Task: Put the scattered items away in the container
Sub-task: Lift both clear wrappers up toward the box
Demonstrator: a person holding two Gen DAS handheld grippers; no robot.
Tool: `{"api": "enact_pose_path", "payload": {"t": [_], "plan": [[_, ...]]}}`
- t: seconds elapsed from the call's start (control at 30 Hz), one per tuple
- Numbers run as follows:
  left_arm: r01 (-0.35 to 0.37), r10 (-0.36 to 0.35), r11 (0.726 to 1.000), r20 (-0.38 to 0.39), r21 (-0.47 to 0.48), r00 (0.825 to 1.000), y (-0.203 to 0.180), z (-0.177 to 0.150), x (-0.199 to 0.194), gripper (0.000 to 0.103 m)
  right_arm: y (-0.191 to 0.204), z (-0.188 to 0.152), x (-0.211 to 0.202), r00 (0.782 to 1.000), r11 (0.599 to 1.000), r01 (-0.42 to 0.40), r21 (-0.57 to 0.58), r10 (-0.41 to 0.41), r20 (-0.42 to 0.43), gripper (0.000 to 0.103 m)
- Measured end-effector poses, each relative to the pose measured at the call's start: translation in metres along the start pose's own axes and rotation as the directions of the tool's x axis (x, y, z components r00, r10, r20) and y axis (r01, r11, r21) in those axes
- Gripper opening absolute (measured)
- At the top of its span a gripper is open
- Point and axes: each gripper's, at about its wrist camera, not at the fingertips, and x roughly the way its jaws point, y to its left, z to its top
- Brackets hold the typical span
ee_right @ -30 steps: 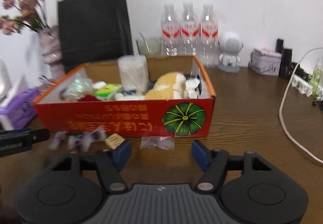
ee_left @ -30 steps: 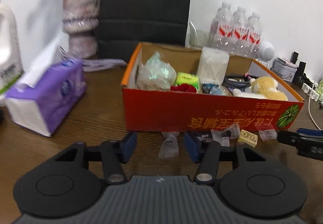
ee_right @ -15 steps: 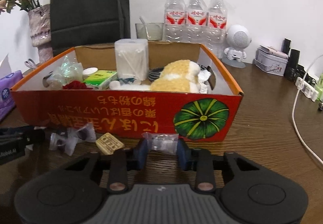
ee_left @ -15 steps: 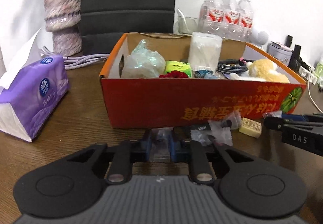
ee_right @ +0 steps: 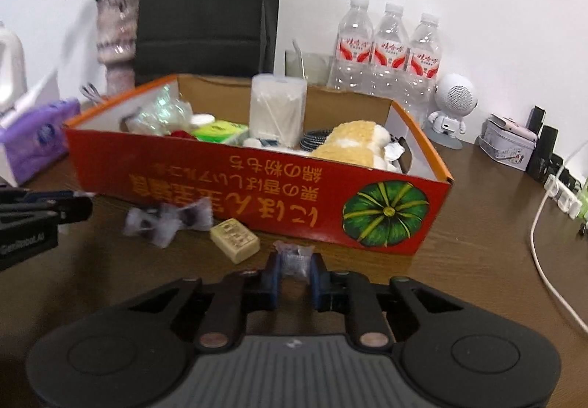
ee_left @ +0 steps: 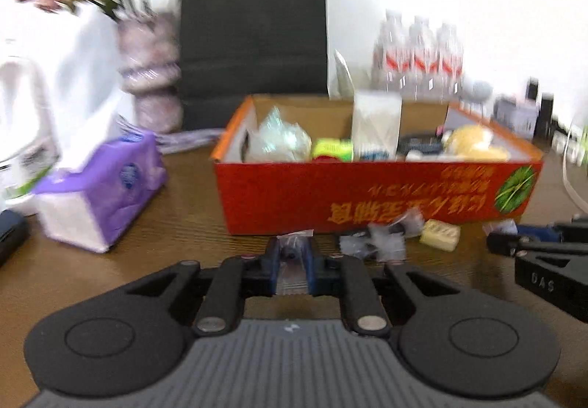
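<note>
Left gripper (ee_left: 293,262) pinches a crinkly clear packet (ee_left: 293,250), seemingly plastic; right gripper (ee_right: 295,270) clamps a similar sachet (ee_right: 295,259) before the glossy red cardboard box (ee_right: 257,194).

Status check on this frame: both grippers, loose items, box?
Left gripper shut on clear packet; right gripper shut on another. Red box ahead; wrappers, beige block remain.

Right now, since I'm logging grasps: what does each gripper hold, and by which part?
The left gripper pinches a small clear packet by its near end; the right gripper pinches another clear packet by its near end.
</note>
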Motion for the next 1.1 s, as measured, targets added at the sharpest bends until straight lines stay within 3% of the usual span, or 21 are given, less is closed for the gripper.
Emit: {"api": "enact_pose_path", "payload": {"t": [0.17,0.3,0.47,0.63,0.9,1.1], "plan": [[0.029,-0.025,0.998,0.056,-0.061,0.998,-0.023,-0.024,-0.069,0.015,0.003,-0.028,-0.061,0.997,0.996,-0.053,0.072,0.049,0.057,0.015],[0.074,-0.067,0.996,0.126,-0.05,0.99,-0.04,-0.034,-0.114,0.015,0.007,-0.044,-0.11,0.985,0.989,-0.118,0.087,0.105,0.135,0.016],[0.073,-0.068,0.997,0.197,-0.019,0.978,-0.046,-0.05,-0.152,0.015,0.006,-0.052,-0.159,0.96,0.983,-0.151,0.101,0.122,0.252,0.016],[0.037,-0.029,0.999,0.263,-0.024,0.964,-0.043,-0.07,-0.19,0.015,0.005,-0.076,-0.204,0.92,0.983,-0.167,0.074,0.128,0.369,0.016],[0.012,-0.022,1.0,0.421,0.025,0.907,-0.044,-0.094,-0.235,0.015,0.014,-0.119,-0.234,0.89,0.98,-0.192,0.062,0.147,0.431,0.016],[0.02,-0.012,1.0,0.399,-0.016,0.917,-0.036,-0.091,-0.227,0.016,0.018,-0.121,-0.237,0.873,0.98,-0.193,0.047,0.15,0.464,0.016]]}}
